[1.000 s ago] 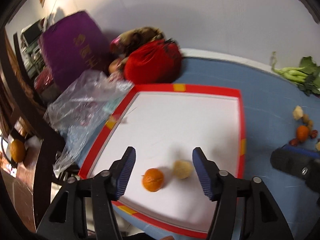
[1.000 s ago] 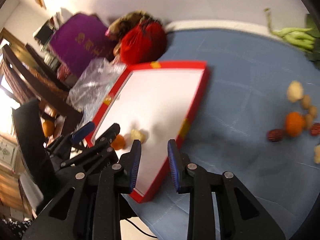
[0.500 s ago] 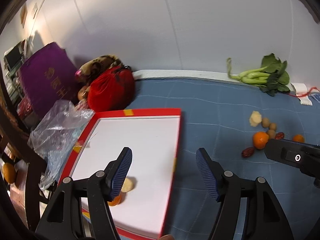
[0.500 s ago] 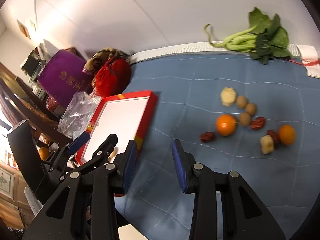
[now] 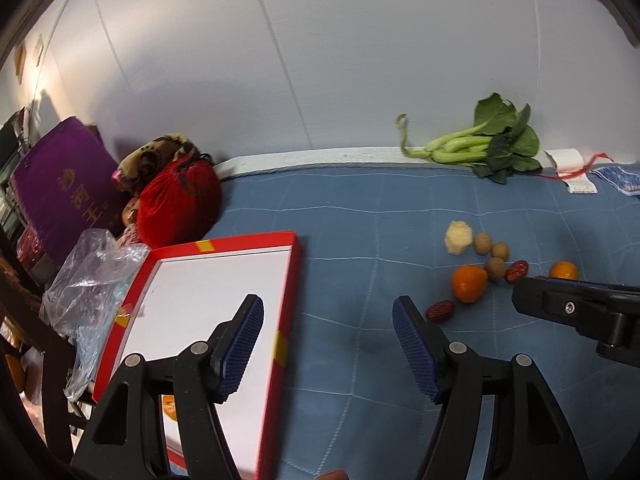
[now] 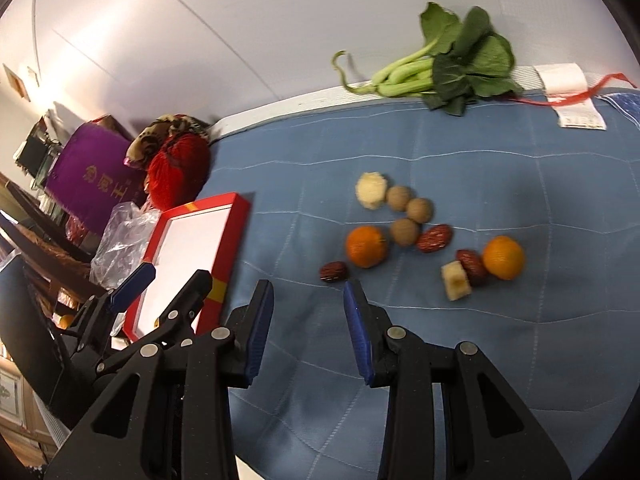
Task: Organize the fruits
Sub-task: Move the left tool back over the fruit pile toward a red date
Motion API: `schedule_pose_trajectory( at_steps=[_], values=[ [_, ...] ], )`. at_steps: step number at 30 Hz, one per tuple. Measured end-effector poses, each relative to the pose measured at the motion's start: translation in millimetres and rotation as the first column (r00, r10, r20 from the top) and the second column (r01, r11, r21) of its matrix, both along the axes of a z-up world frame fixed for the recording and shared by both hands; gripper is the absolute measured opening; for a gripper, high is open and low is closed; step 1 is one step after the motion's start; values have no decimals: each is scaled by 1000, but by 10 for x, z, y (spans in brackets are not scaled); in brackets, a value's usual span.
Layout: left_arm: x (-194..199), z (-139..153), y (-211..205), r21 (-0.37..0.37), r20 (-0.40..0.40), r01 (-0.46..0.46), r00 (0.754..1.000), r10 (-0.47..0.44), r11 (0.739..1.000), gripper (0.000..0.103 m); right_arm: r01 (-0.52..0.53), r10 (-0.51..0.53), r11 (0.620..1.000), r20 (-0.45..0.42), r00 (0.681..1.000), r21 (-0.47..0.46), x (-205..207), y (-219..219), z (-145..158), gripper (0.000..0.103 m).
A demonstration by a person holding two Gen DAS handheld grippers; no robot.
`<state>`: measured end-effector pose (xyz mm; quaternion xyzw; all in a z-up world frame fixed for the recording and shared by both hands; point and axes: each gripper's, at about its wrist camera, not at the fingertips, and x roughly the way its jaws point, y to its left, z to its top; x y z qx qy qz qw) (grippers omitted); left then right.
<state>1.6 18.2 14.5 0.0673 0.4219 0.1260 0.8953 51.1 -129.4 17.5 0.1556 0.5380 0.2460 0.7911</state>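
left tool (image 5: 328, 344) open | right tool (image 6: 308, 330) open | orange (image 6: 366, 247) probably just ahead

Home: quilted bed (image 6: 480, 360), greens (image 6: 436, 68)

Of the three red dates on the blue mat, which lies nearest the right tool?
The lone red date just ahead of the right tool, left of the near orange; the other two lie farther right.

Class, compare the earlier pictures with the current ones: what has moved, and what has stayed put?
Both grippers swung away from the red tray toward the loose fruit pile. The left gripper left the tray's orange behind; the right gripper opened wider, now facing a red date. Nothing was grasped. Tray, fruits and greens stayed put.
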Motion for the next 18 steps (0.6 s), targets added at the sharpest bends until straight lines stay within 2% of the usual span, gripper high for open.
schedule_pose_trajectory(
  at_steps=[11, 14, 18],
  values=[
    [105, -123, -206, 27, -40, 58, 998, -57, 998, 70, 61, -62, 998, -45, 997, -16, 69, -298, -120, 35],
    [156, -303, -223, 66, -129, 95, 988, -86, 993, 72, 77, -78, 997, -77, 994, -19, 108, -363, -183, 35],
    [191, -608, -86, 44, -268, 105, 959, -89, 994, 72, 141, -144, 990, -163, 976, -29, 208, -508, -378, 35]
  ],
)
